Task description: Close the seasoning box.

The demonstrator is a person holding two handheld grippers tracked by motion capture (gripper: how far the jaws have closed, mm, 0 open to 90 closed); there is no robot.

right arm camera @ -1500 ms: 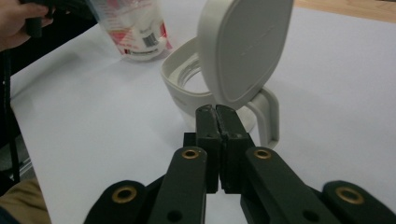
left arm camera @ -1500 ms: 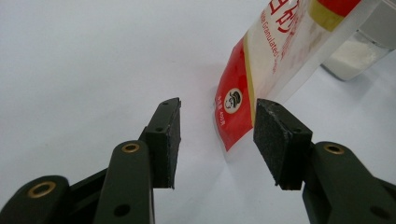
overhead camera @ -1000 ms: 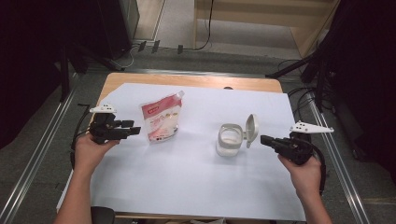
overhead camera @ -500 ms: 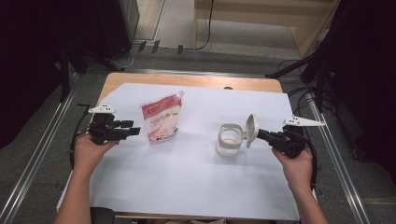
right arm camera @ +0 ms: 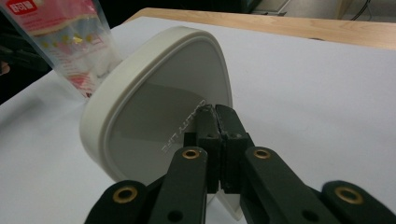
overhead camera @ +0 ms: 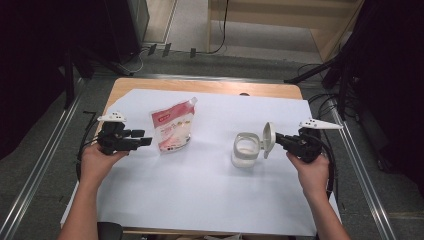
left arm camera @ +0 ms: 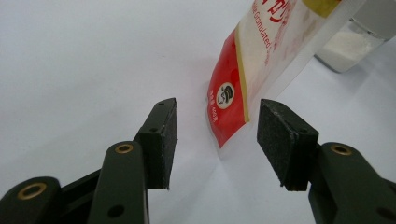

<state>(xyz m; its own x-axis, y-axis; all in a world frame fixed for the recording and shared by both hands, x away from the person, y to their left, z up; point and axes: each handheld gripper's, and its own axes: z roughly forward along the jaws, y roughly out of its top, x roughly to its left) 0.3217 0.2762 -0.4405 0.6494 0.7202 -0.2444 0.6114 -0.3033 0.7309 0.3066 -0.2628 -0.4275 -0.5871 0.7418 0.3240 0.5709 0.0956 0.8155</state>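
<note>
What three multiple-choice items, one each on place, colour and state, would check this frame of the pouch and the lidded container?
1. Where does the pouch lie?
A. Just ahead of the left hand-held gripper
B. Inside the container
C. On the floor

2. What colour is the container's lid?
A. Blue
B. Off-white
C. Black

3. How stand the right hand-held gripper jaws?
A. Wide open
B. Shut, at the lid
C. Clamped on the pouch

Key: 1 A, the left gripper view shows the pouch's corner just beyond the open jaws; 2 B, seen close in the right gripper view; 3 B, jaws meet against the raised lid of the container.

Right hand-held gripper (overhead camera: 280, 140), pinched shut, now up against container lid (overhead camera: 268, 139).
</note>
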